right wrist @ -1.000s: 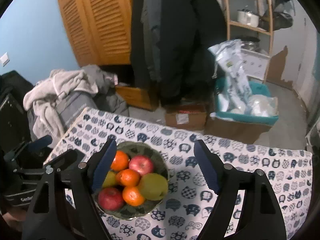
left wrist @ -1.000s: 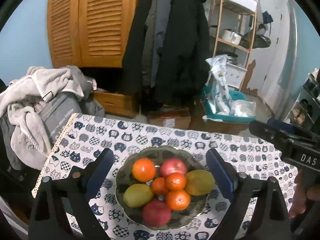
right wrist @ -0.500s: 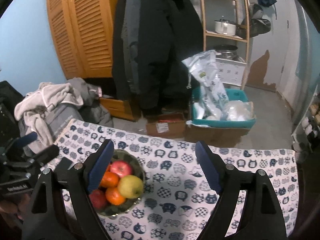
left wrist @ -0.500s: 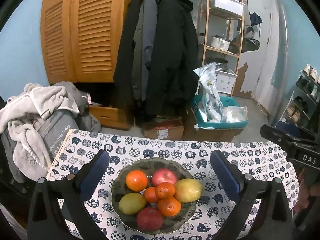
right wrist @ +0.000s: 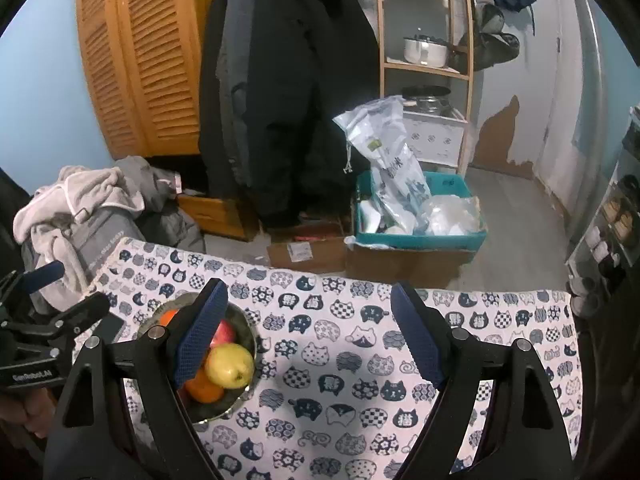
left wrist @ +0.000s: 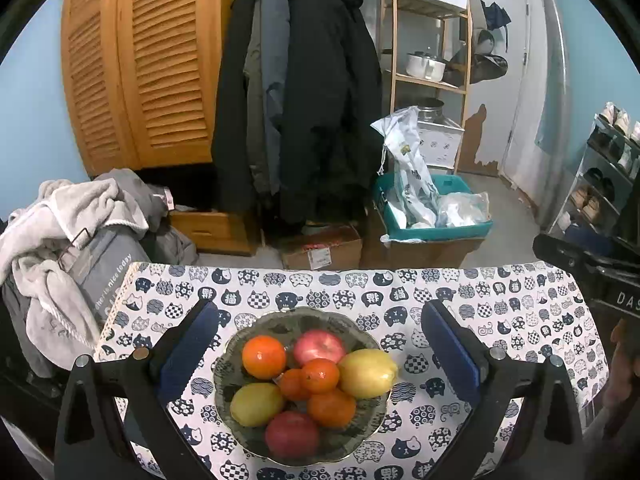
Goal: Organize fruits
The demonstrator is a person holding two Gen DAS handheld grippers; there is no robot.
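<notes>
Fruits (left wrist: 316,376) fill the bowl (left wrist: 360,430) on your counter (left wrist: 520,320); your left gripper (left wrist: 318,354) and right gripper (right wrist: 308,330) both hover with fingers wide, empty.

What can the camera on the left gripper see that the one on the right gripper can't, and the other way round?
Only the left wrist view shows the whole bowl and all its fruit: two red apples, two yellow-green fruits and four oranges, framed by the open left gripper.

Only the right wrist view shows the wide bare stretch of cat-print tablecloth to the right of the bowl, under the open right gripper, whose left finger hides much of the fruit.

Both show the bowl, the tablecloth, the dark coats and the teal bin.
</notes>
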